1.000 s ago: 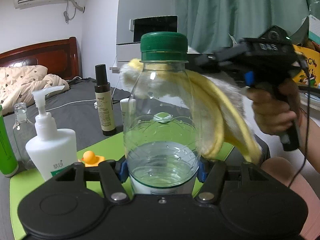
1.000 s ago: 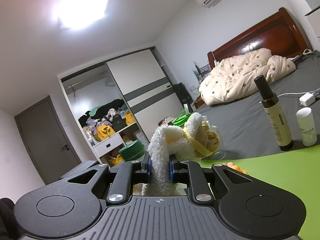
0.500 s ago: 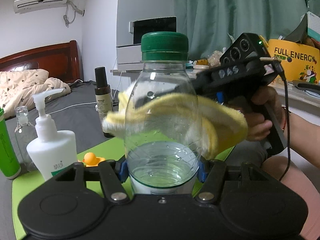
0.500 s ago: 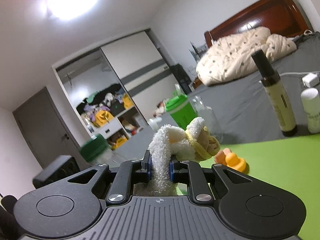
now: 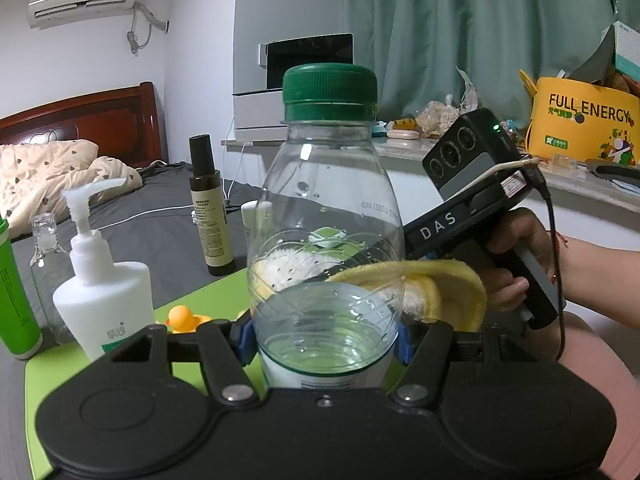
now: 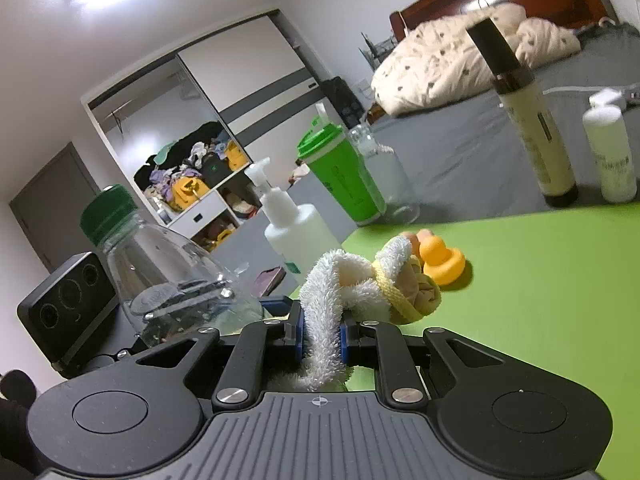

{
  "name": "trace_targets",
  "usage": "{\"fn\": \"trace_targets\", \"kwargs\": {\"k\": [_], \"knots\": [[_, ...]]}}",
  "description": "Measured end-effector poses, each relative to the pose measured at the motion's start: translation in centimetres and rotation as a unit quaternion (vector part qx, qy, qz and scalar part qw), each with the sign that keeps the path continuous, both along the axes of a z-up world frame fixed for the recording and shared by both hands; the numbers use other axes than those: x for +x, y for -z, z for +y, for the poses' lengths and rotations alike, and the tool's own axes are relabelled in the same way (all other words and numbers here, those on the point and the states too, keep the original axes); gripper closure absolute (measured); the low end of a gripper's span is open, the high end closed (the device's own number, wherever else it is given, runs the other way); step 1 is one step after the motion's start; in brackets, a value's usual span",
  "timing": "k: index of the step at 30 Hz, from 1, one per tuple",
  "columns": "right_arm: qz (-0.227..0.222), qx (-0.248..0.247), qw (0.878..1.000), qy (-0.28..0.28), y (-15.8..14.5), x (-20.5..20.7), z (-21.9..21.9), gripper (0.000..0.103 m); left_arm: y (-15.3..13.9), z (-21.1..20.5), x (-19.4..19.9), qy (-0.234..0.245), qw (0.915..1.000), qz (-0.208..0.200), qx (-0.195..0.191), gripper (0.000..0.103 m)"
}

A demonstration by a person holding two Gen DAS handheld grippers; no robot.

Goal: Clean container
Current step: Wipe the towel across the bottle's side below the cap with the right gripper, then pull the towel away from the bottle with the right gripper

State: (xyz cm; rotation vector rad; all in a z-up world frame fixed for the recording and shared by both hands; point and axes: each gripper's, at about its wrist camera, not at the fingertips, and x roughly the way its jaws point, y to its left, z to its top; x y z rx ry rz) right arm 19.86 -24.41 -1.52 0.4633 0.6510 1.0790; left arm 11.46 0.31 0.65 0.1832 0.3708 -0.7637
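My left gripper (image 5: pixel 322 344) is shut on a clear plastic bottle (image 5: pixel 326 240) with a green cap and some water in it, held upright above the green mat. The bottle also shows in the right wrist view (image 6: pixel 160 276), at the left. My right gripper (image 6: pixel 322 336) is shut on a yellow and white cloth (image 6: pixel 360 284). In the left wrist view the cloth (image 5: pixel 440 288) lies low behind the bottle's right side, close to its lower body; I cannot tell if it touches.
A green mat (image 6: pixel 540 280) carries a yellow rubber duck (image 6: pixel 440 262). Around it stand a white pump bottle (image 5: pixel 100 296), a green tumbler (image 6: pixel 344 176), a small glass bottle (image 6: pixel 384 176), a dark-capped tall bottle (image 5: pixel 210 208) and a small white bottle (image 6: pixel 612 152).
My right gripper with the cloth has moved down the far side of the bottle, from near the cap to the lower body. The bottle has stayed in my left gripper.
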Motion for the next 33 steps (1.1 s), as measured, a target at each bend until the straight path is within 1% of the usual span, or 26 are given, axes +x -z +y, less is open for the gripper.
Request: {"fn": "trace_targets", "kwargs": {"k": [7,11,20,33], "knots": [[0.031,-0.005,0.999,-0.015,2.0,1.3,-0.2,0.087,0.0,0.1,0.0,-0.001,1.0000,-0.001,0.001,0.043],[0.049,0.000,0.999,-0.016,2.7,1.9,-0.4,0.087,0.0,0.1,0.0,-0.005,1.0000,0.001,-0.001,0.043],[0.049,-0.050,0.998,-0.004,4.2,1.8,-0.2,0.087,0.0,0.1,0.0,-0.011,0.9999,0.002,-0.005,0.043],[0.056,-0.070,0.996,0.028,5.8,-1.2,-0.4,0.087,0.2,0.1,-0.4,-0.025,0.9996,0.001,-0.012,0.043]]}}
